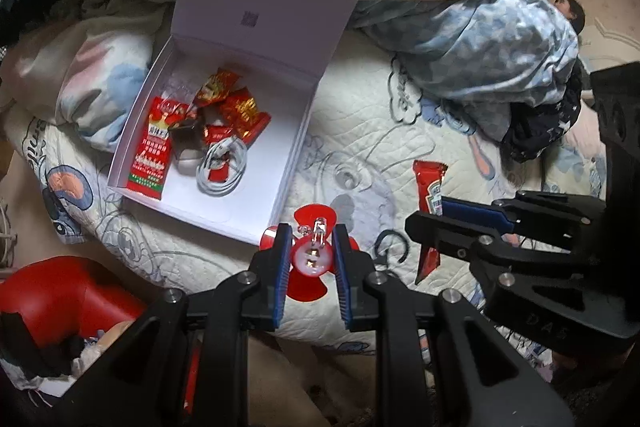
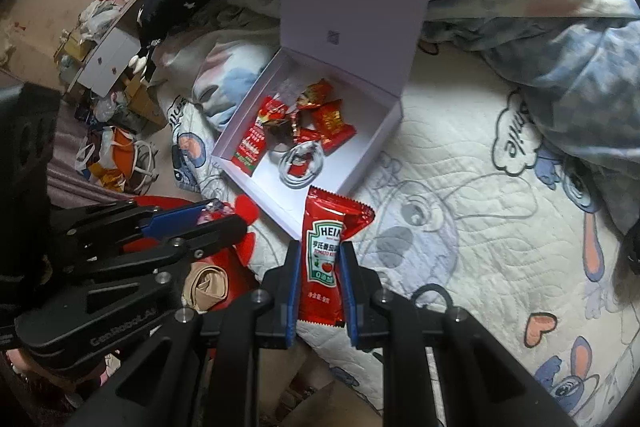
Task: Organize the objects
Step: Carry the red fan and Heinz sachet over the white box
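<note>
An open white box (image 1: 132, 143) (image 2: 384, 131) lies on the bed, lid up, with red snack packets (image 1: 150, 147) and a coiled white cable (image 1: 222, 165) inside. My left gripper (image 1: 310, 259) is shut on a red plastic fan-shaped piece (image 1: 310, 255) with a round white hub, just in front of the box's near edge. My right gripper (image 2: 320, 267) is shut on a red Heinz ketchup packet (image 2: 324, 251), held near the box's front corner. In the left wrist view the right gripper (image 1: 430, 221) and packet (image 1: 430, 183) are at right. In the right wrist view the left gripper (image 2: 222, 215) is at left.
The bed has a white quilted cartoon cover (image 2: 480, 227). A crumpled blue floral blanket (image 1: 488, 39) lies at the back right, a pillow (image 1: 100, 95) left of the box. A red stool (image 1: 60, 291) stands at the lower left. Bags and clutter (image 2: 112, 147) are on the floor.
</note>
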